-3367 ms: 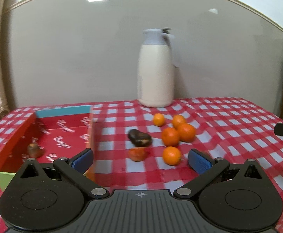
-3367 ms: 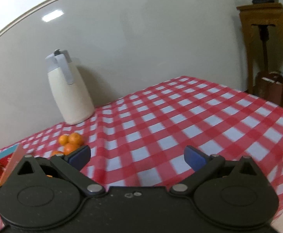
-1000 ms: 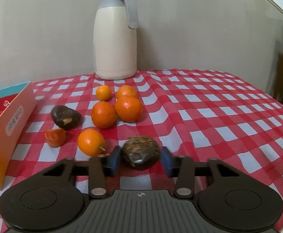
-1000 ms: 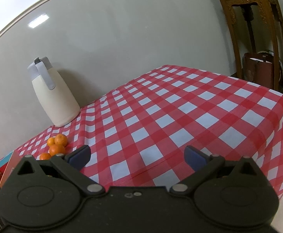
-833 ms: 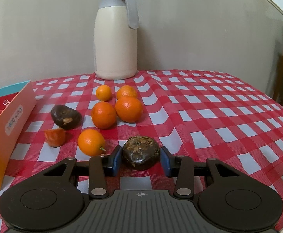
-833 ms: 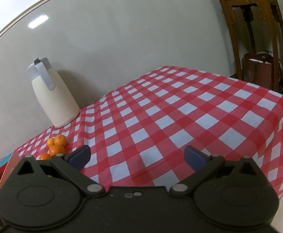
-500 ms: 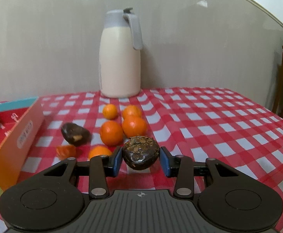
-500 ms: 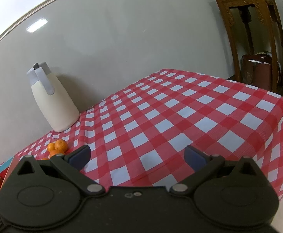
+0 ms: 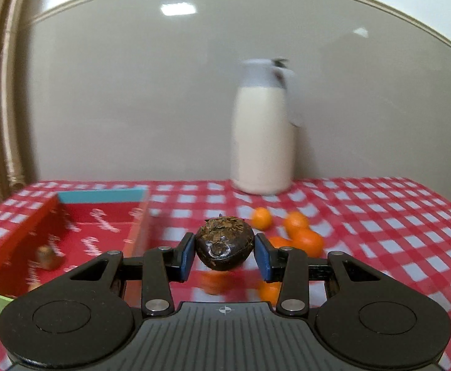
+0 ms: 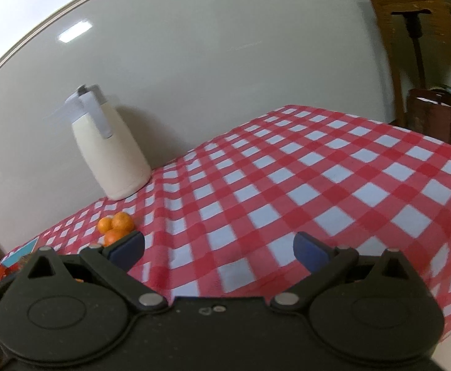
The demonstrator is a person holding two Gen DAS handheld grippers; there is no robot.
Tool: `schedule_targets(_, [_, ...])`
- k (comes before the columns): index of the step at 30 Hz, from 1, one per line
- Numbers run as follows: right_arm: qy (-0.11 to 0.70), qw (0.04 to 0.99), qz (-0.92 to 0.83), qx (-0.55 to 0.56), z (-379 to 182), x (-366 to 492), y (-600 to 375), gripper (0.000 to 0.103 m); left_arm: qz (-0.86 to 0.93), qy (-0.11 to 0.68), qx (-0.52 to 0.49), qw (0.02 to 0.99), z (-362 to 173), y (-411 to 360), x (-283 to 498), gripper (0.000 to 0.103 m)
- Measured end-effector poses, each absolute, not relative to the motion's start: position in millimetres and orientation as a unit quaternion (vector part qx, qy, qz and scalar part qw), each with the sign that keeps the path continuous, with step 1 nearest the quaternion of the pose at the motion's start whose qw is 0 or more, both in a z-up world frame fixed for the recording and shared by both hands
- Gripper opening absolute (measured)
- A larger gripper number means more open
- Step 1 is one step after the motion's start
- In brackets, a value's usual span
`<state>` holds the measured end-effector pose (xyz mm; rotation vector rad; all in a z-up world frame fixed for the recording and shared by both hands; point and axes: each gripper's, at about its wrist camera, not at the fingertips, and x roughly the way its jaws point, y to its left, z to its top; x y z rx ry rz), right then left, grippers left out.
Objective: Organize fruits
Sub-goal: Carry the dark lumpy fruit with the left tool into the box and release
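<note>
Left gripper [image 9: 224, 253] clamps dark fruit [image 9: 224, 248], raised over cloth [image 9: 380, 216] beside box [image 9: 98, 196]. Box holds one brown fruit [image 9: 46, 255]. Oranges [image 9: 309, 241] on cloth. Right gripper [image 10: 219, 247] spread wide, holding nothing.

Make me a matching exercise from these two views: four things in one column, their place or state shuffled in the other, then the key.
Things
1. dark fruit
2. jug
3. right gripper
4. box

Places or states
A. open, holding nothing
B. clamped in the left gripper
C. left on the cloth, one small brown fruit inside
D. upright at the wall, behind the oranges

Pairs: 1-B, 2-D, 3-A, 4-C
</note>
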<state>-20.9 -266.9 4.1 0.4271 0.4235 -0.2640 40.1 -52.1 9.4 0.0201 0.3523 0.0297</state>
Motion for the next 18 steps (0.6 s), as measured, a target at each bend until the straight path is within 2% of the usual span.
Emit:
schedule_targets(10, [0.229, 0.952, -0.078, 0.187, 3, 9, -221, 0.103, 0.12, 0.198, -0.024, 0.973, 14, 42, 48, 0.042])
schedule_targets(18, [0.247, 0.952, -0.044, 0.175, -1, 30, -188, 0.103, 0.159, 0.234, -0.046, 0.958, 3, 87, 52, 0.042])
